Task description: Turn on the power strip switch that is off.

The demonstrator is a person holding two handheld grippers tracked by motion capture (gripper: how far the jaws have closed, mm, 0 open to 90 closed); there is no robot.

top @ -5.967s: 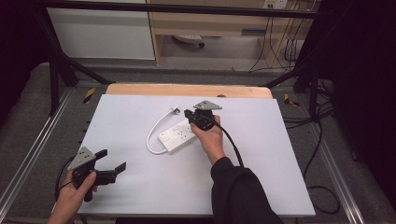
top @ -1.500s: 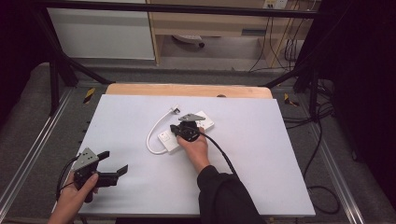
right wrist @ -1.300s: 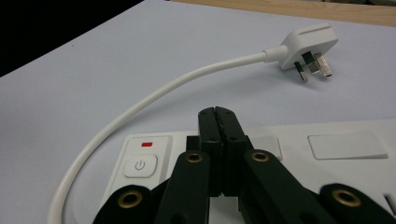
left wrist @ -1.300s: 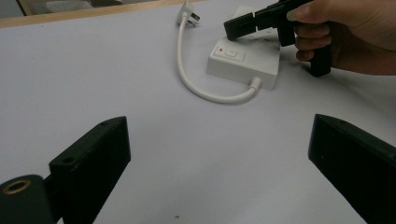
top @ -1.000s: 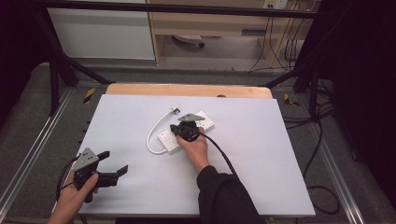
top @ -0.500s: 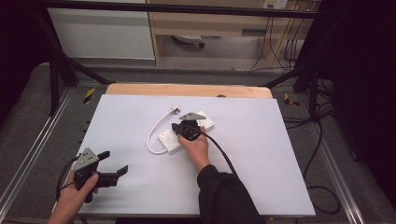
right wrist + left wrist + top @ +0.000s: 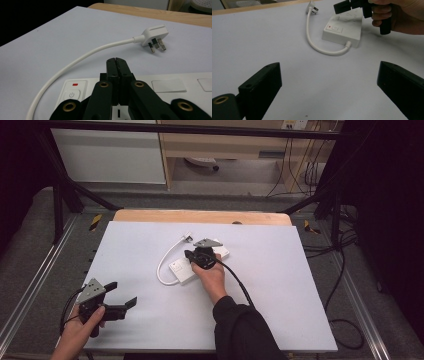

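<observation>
A white power strip [image 7: 178, 270] lies mid-table, its short white cable [image 7: 162, 265] curving back to a three-pin plug [image 7: 188, 237]. My right gripper [image 7: 189, 254] hovers low over the strip, jaws pressed together with nothing between them. In the right gripper view its tips [image 7: 116, 61] point past the strip [image 7: 170, 86], just right of the power switch [image 7: 71, 95], toward the plug [image 7: 155, 33]. Whether it touches the strip I cannot tell. My left gripper [image 7: 121, 294] stands open near the front left edge, aimed at the strip [image 7: 342, 31] from a distance, its jaws wide [image 7: 332, 82].
The white tabletop [image 7: 280, 285] has a wooden strip [image 7: 200, 216] along its far edge. Metal rails run down both sides. A black cable [image 7: 235, 280] trails from my right gripper over the table toward the front.
Since six seconds ago my right gripper has moved left along the strip to its switch end and dropped lower. It has barely shifted over the last second. The left gripper has stayed put.
</observation>
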